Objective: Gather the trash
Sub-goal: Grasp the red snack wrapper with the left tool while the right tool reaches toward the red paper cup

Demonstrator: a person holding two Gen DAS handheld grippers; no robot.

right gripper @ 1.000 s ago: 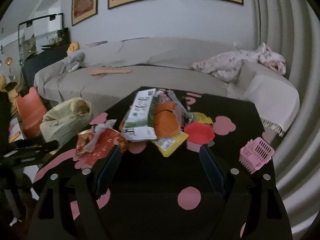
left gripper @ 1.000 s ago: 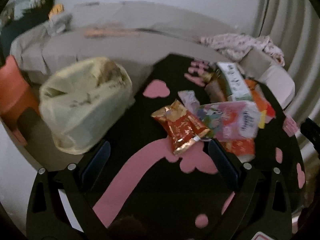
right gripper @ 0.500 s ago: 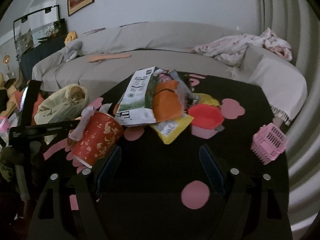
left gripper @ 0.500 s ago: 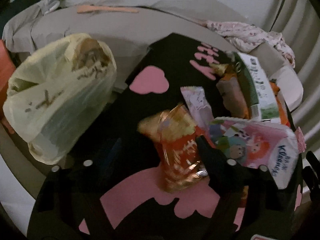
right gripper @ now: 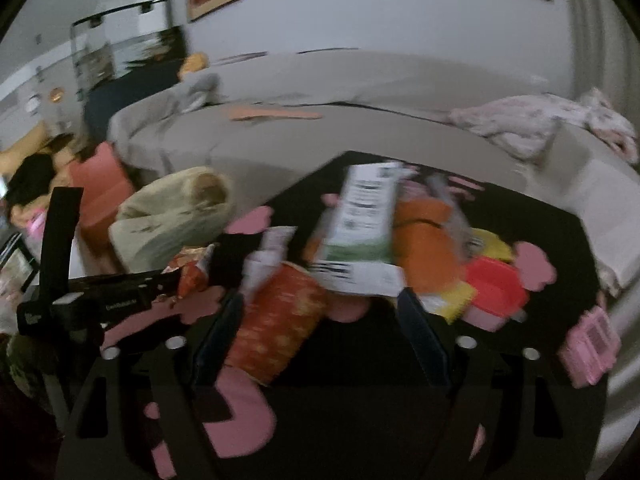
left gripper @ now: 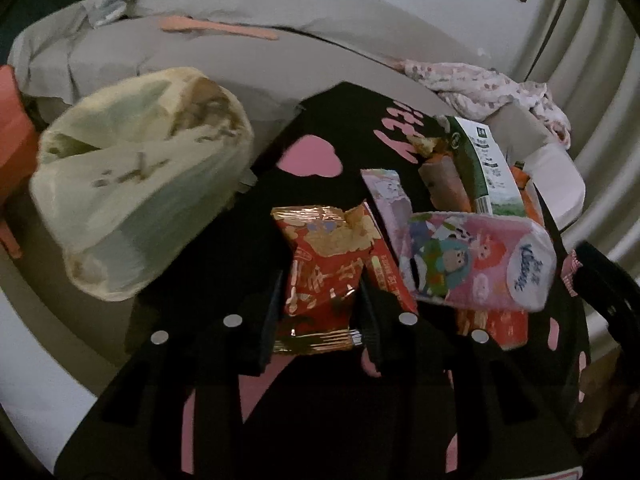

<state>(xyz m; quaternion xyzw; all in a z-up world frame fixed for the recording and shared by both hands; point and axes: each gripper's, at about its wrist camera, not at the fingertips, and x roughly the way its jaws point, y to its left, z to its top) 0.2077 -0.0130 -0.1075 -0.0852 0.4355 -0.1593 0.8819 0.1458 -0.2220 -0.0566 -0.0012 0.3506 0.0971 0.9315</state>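
Observation:
A red and gold snack wrapper [left gripper: 324, 276] lies on the black table with pink shapes [left gripper: 344, 120]. My left gripper [left gripper: 322, 292] is closing on it, and both pads touch the wrapper's sides. In the right wrist view, which is blurred, a red paper cup [right gripper: 276, 320] lies on its side between the fingers of my right gripper [right gripper: 320, 300]. Those jaws are closing; the cup sits near the left finger, and the right finger stands clear of it. A pale yellow-green trash bag [left gripper: 140, 184] gapes beside the table's left edge.
A pink tissue pack [left gripper: 480, 260], a white and green carton [right gripper: 364, 216], an orange wrapper [right gripper: 424, 240] and a red bowl [right gripper: 496, 284] crowd the table. A pink basket [right gripper: 592, 344] stands at its right edge. A grey sofa [left gripper: 280, 60] runs behind.
My left gripper has pushed forward and drawn its jaws in around the red wrapper. My right gripper has moved forward over the red cup and its jaws have narrowed.

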